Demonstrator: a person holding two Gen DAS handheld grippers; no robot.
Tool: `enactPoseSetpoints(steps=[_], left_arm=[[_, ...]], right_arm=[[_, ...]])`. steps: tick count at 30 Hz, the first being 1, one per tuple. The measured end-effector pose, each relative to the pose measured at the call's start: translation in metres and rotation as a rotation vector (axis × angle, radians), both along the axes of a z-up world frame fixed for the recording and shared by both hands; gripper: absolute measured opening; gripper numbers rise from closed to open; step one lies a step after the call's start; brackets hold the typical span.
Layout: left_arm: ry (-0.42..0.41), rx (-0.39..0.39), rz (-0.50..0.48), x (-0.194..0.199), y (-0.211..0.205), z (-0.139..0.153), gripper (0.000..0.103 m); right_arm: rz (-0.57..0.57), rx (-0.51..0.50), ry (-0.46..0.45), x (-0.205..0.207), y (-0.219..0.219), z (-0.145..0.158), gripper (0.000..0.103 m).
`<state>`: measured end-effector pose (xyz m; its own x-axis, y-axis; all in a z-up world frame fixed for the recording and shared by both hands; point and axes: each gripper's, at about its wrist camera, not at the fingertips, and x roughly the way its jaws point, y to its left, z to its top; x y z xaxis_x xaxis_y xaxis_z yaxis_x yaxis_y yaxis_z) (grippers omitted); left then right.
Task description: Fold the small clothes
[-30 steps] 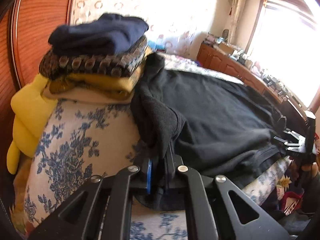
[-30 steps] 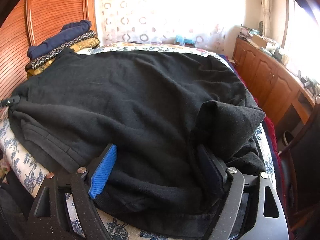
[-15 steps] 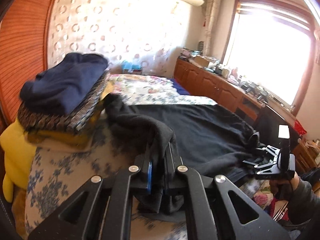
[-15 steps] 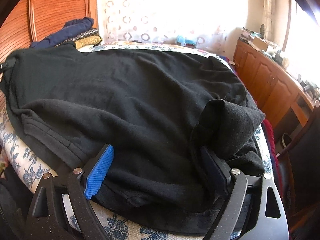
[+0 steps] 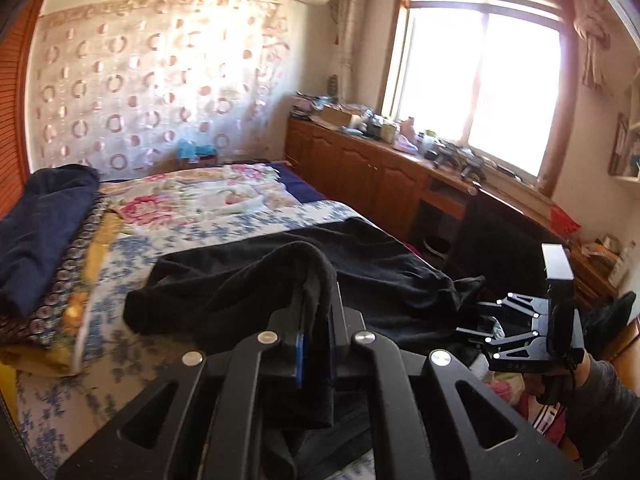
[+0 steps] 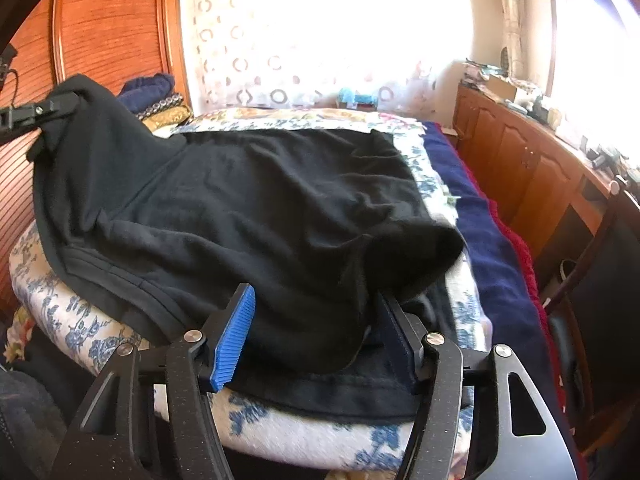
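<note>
A black fleece garment (image 6: 260, 200) lies spread over the bed and shows in the left wrist view (image 5: 372, 268) too. My left gripper (image 5: 316, 344) is shut on one corner of it and holds that corner lifted; it shows at the far left of the right wrist view (image 6: 60, 104). My right gripper (image 6: 316, 332) has its jaws wide apart around a bunched fold at the garment's near edge, blue pad (image 6: 234, 336) on the left. It appears at the right of the left wrist view (image 5: 480, 320).
A stack of folded clothes (image 5: 44, 232) sits on the bed's left by the wooden headboard (image 6: 112, 32). The floral bedspread (image 5: 208, 208) lies beyond. Wooden cabinets (image 5: 360, 168) with clutter run along the right under a window. A dark chair (image 6: 600, 280) stands at right.
My left gripper has lifted the garment corner higher and swung right, away from the clothes stack. The garment's left side has risen off the bed. My right gripper stayed open around the fold.
</note>
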<state>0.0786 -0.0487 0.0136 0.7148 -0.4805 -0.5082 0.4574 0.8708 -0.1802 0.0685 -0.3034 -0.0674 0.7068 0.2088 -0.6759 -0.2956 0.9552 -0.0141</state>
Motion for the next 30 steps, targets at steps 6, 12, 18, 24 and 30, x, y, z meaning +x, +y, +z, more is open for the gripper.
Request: enactPoseSetpoints(steps=[6, 12, 18, 24, 30], left_arm=[[-0.007, 0.019, -0.052, 0.006, -0.038, 0.009, 0.005], [-0.066, 0.04, -0.135, 0.009, -0.082, 0.04, 0.005], [-0.077, 0.065, -0.193, 0.018, -0.124, 0.057, 0.005], [0.022, 0.081, -0.276, 0.028, -0.136, 0.042, 0.025], [0.039, 0.121, -0.255, 0.019, -0.12, 0.028, 0.037]], right_arm=[[-0.031, 0.036, -0.022, -0.007, -0.018, 0.007, 0.063], [-0.06, 0.062, -0.042, -0.014, -0.038, 0.014, 0.063], [-0.082, 0.069, -0.074, -0.022, -0.053, 0.026, 0.063], [-0.093, 0.074, -0.077, -0.029, -0.062, 0.029, 0.063], [-0.095, 0.071, -0.078, -0.029, -0.061, 0.031, 0.063]])
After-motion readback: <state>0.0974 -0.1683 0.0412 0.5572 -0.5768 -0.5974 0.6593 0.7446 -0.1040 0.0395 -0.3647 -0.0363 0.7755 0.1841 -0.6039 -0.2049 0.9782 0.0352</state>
